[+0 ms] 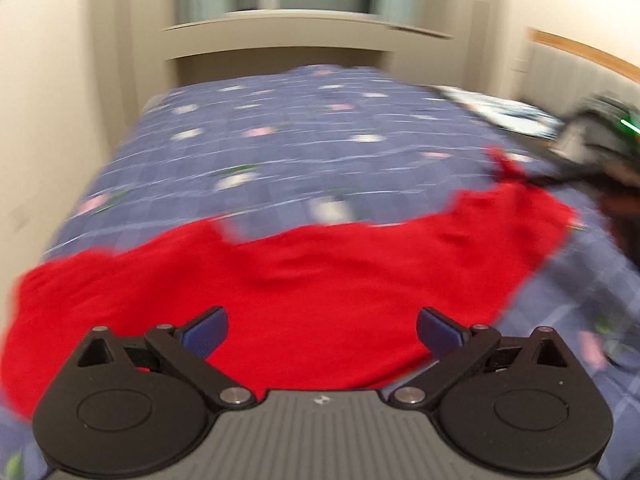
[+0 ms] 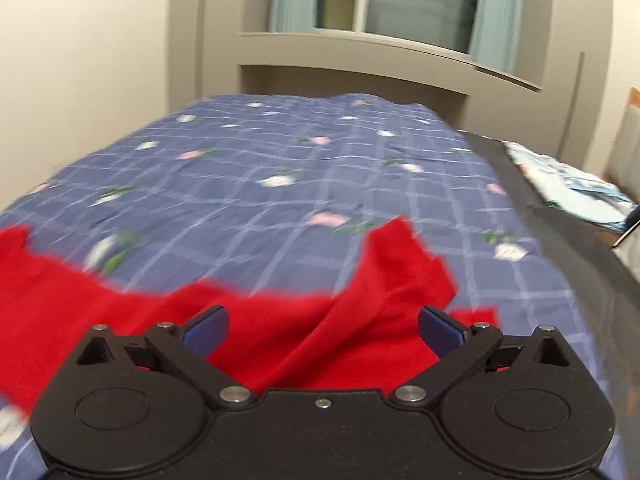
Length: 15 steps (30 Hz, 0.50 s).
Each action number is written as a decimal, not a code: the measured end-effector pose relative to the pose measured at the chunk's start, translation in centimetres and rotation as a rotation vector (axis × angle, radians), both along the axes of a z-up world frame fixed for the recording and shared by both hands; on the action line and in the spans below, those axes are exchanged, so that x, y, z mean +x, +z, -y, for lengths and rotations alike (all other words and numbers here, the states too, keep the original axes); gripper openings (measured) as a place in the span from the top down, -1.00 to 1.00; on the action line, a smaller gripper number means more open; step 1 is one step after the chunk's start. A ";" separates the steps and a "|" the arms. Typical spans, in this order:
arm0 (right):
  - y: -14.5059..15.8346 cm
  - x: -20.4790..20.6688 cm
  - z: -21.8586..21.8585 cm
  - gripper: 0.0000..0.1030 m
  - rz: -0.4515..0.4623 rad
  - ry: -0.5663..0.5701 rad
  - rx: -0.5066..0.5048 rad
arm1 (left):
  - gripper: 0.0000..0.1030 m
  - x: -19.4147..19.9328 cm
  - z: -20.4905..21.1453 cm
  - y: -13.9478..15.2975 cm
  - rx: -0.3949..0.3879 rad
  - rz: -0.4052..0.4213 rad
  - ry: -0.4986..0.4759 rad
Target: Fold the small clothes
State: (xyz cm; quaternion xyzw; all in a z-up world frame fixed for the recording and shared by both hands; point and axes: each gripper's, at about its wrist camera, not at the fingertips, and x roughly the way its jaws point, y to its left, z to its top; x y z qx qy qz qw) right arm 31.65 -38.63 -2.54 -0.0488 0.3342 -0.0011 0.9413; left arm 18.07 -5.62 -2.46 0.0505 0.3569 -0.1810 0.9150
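Note:
A small red garment point(image 1: 320, 272) lies spread across the near part of the bed, blurred in both views. My left gripper point(image 1: 322, 330) hovers over its near edge, open, with its blue pads wide apart and nothing pinched. In the right wrist view the red garment point(image 2: 280, 320) has one rumpled corner point(image 2: 400, 264) standing up from the bedspread. My right gripper point(image 2: 322, 330) is open above that end with nothing between its blue pads. The right gripper also shows as a dark blur point(image 1: 592, 148) at the right edge of the left wrist view, by the garment's far corner.
The bed has a blue checked bedspread with flowers point(image 2: 280, 168). A beige wall point(image 1: 48, 120) runs along its left side, and a shelf-like headboard point(image 2: 360, 52) stands under a curtained window. Light blue folded cloth point(image 2: 568, 188) lies on a dark surface to the right.

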 end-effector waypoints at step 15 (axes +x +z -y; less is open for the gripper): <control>1.2 3.8 7.1 0.99 0.054 -0.120 0.182 | -0.99 1.2 11.5 -1.2 -0.065 -0.006 -0.266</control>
